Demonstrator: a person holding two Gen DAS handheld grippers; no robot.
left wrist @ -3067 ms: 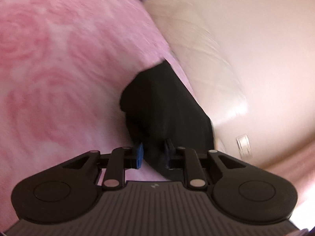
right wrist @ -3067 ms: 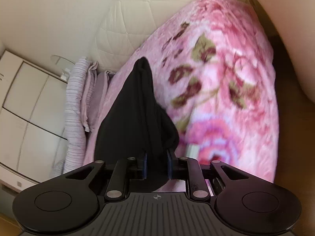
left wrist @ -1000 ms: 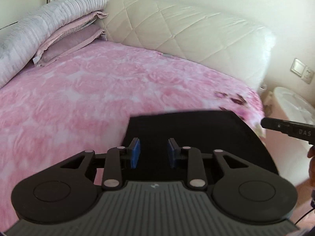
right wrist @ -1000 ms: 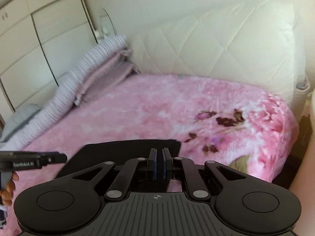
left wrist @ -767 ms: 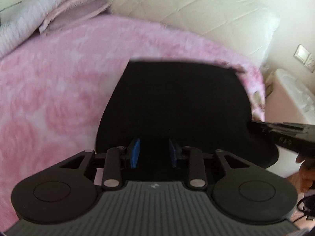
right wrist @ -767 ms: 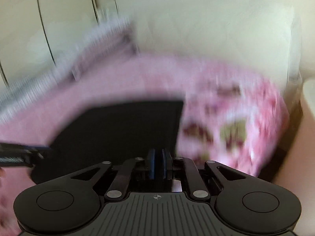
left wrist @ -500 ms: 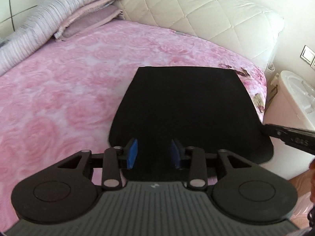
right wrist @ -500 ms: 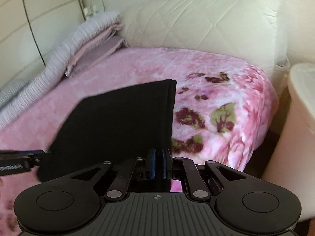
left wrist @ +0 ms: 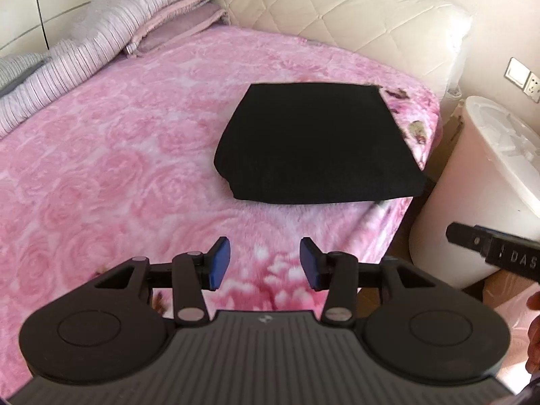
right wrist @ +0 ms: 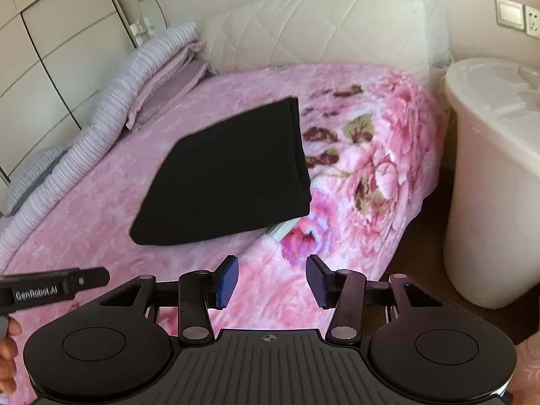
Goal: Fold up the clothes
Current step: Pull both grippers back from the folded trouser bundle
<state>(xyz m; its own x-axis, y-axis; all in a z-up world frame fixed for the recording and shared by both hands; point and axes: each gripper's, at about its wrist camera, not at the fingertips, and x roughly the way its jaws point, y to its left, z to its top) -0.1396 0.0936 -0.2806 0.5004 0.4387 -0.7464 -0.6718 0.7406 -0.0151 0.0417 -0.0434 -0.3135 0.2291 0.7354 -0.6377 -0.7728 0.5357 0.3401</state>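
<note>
Folded garment [left wrist: 317,141] on blanket [left wrist: 118,168]; headboard [left wrist: 354,17] at twelve o'clock, stacked bedding [left wrist: 135,23] at ten, bin [left wrist: 479,182] at three.

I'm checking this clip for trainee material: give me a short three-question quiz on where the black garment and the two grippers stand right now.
1. True or false: the black garment lies folded flat on the pink blanket.
2. What is between the pads of the right gripper?
A. the garment
B. nothing
C. the striped quilt
3. Fill in: the left gripper is ____, with the garment lying apart from it.

Key: 1 true. 2 B; its jaws have just been opening and only blanket shows between them. 3 open; its jaws have just been opening too.
</note>
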